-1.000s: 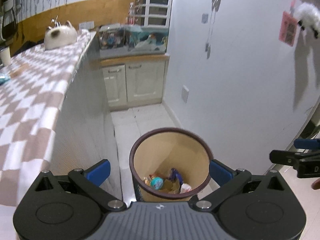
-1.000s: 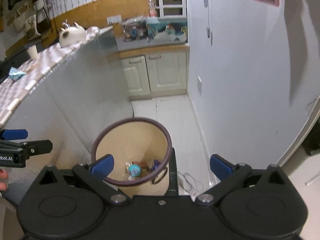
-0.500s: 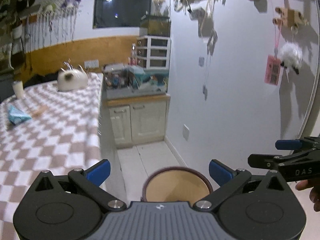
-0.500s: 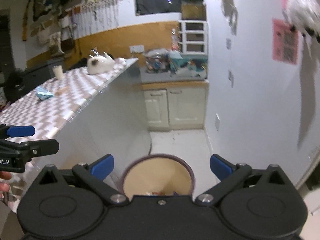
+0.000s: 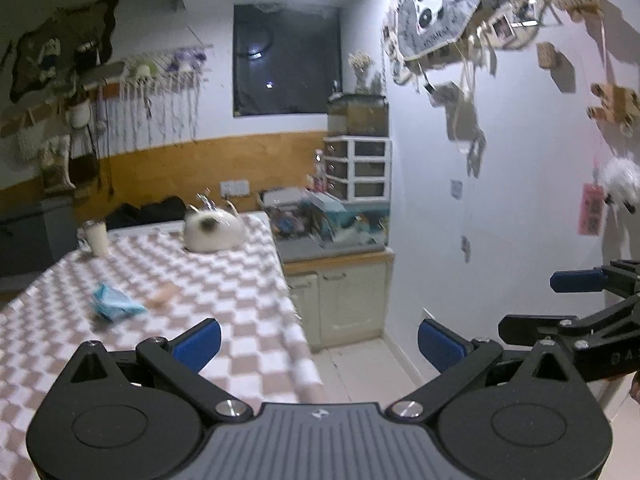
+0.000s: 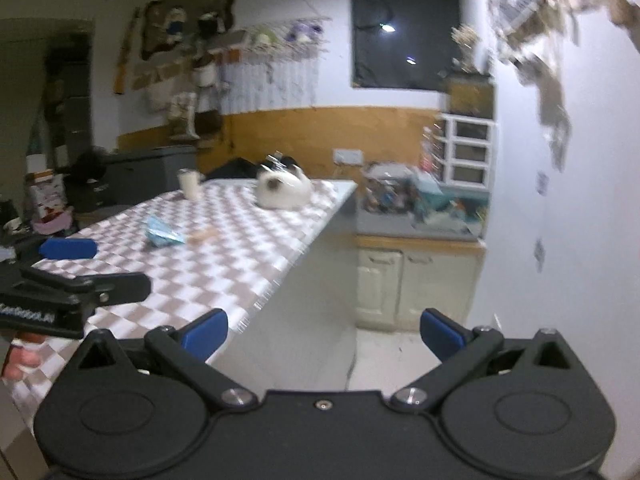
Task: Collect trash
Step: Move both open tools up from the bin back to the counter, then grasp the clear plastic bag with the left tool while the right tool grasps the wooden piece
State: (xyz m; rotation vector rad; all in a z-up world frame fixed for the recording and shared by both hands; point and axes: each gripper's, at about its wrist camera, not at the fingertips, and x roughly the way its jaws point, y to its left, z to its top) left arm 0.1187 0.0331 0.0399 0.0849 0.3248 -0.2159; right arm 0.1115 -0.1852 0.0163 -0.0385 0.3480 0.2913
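**A:** Start with the left wrist view. What are the fingers doing?

**B:** The left gripper (image 5: 319, 340) has its blue-tipped fingers (image 5: 197, 339) spread wide apart with nothing between them. It is held level, looking across a checkered worktop (image 5: 224, 292) toward the far wall.

**A:** Any trash in sight?

**B:** A crumpled light-blue wrapper (image 5: 114, 306) lies on the worktop, left of centre, well ahead of the left finger. Just beside it to the right is a small pale scrap (image 5: 164, 295), too blurred to identify. Farther back sit a white teapot (image 5: 213, 231) and a white cup (image 5: 96, 237).

**A:** And the other tool?

**B:** The right gripper (image 5: 560, 304) enters from the right edge, off the worktop, in front of the white wall; its fingers are parted too and hold nothing.

**A:** Now the right wrist view.

**B:** The right gripper (image 6: 323, 330) is wide open and empty, aimed past the worktop's corner toward the cream cabinet (image 6: 416, 288). The blue wrapper (image 6: 162, 235) rests on the checkered worktop (image 6: 240, 248), the pale scrap (image 6: 204, 235) just right of it, the teapot (image 6: 283, 191) and cup (image 6: 190, 184) beyond.

**A:** The left tool?

**B:** The left gripper (image 6: 80, 264) shows at the left edge over the worktop, fingers apart, with a hand (image 6: 22, 354) below it.
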